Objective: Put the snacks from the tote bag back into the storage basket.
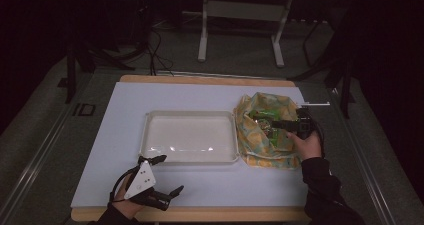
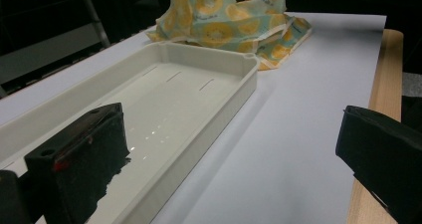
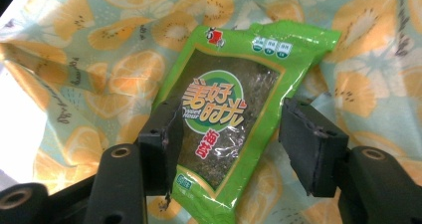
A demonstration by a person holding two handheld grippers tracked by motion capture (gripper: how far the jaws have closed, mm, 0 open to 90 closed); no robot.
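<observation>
Between the right tongs (image 3: 229, 139), the green snack packet (image 3: 234, 109) reads "美好时光" in big orange-yellow characters, "海苔" beneath; its smaller print is too blurred to read.

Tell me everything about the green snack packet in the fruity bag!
The green packet is a shiny plastic pouch with a clear window showing something dark inside, a round logo with orange letters and a small red mark on top. It lies tilted on the cloth bag, which is light blue with orange slices. The right gripper straddles it: one jaw overlaps its left edge, the other stands apart on its right.
</observation>
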